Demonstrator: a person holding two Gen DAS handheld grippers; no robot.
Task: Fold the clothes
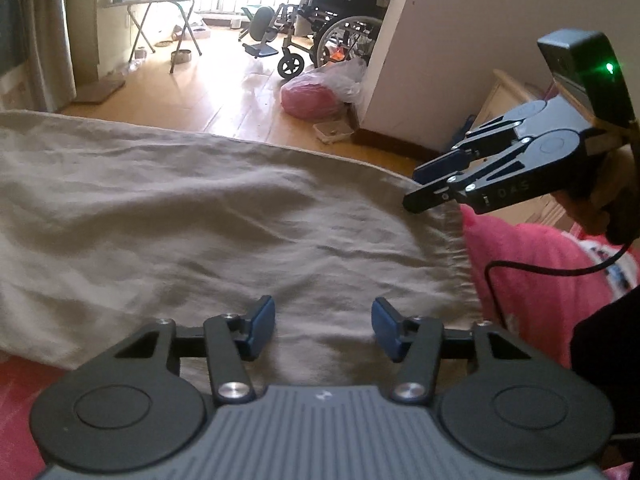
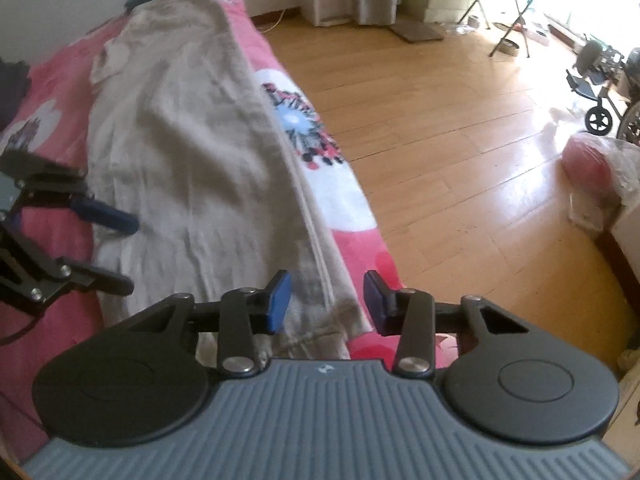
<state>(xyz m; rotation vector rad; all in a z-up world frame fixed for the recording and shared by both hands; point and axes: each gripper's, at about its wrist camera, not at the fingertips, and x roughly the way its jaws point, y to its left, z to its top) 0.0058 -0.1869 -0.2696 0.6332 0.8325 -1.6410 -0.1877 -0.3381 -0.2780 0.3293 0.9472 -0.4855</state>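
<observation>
Beige cloth, a long crumpled garment (image 2: 192,152), lies stretched out lengthwise on the pink flowered bed (image 2: 352,216), and everything else can be placed against it. It looks spread flat so that its edges can be picked up and carried over for a fold; one long side runs close to the bed's edge next to the wooden floor (image 2: 460,160), and the near end, with what seems a stitched hem, bunches just under the right tongs (image 2: 326,300). Those tongs point steeply down at that near corner, blue pads parted with the hem between them; I judge they are not yet pinching it, since cloth shows slack in the gap. The left tongs (image 1: 323,328) hover over the same end of the garment, further in from the floor-side edge, also tilted downward, their pads spread with only wrinkled fabric beneath and nothing caught. From the left camera the right tongs appear at the garment's far corner, tips on or just above the cloth beside a pink pillow (image 1: 520,256); I cannot tell whether they touch. Both hands seem posed for a two-corner grasp of this end. A wheelchair (image 1: 336,36) stands well away from the garment, across the floor.
</observation>
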